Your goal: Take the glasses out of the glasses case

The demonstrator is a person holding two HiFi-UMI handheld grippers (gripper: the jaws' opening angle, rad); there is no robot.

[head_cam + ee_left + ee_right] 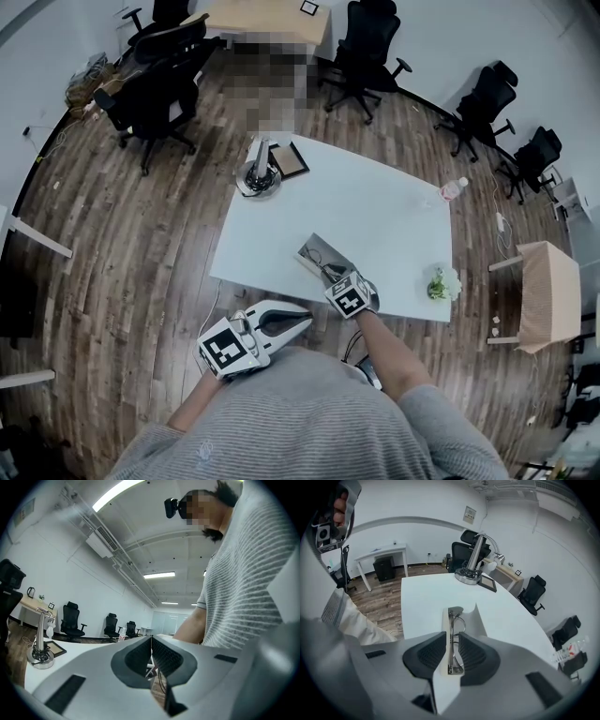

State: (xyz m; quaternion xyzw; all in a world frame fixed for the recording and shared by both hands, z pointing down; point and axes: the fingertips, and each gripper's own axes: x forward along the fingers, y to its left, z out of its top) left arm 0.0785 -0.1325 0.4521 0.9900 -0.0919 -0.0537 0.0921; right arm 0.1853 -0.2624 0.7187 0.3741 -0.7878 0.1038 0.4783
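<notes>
Head view: both grippers at the table's near edge, one gripping the glasses.
Closest to the person's striped top, the left gripper [306, 320] hangs just off the white table [375, 211], its jaws pressed together with nothing between them. Just beyond, the right gripper [333, 277] reaches into the open glasses case [317, 253] lying near that edge. Its jaws are nearly closed, pinching the metal-framed glasses [450, 630] against a white wall of the case. Farther across the table stand flowers [442, 283], a bottle [452, 190], a picture frame [289, 161] and a metal stand [258, 174].
</notes>
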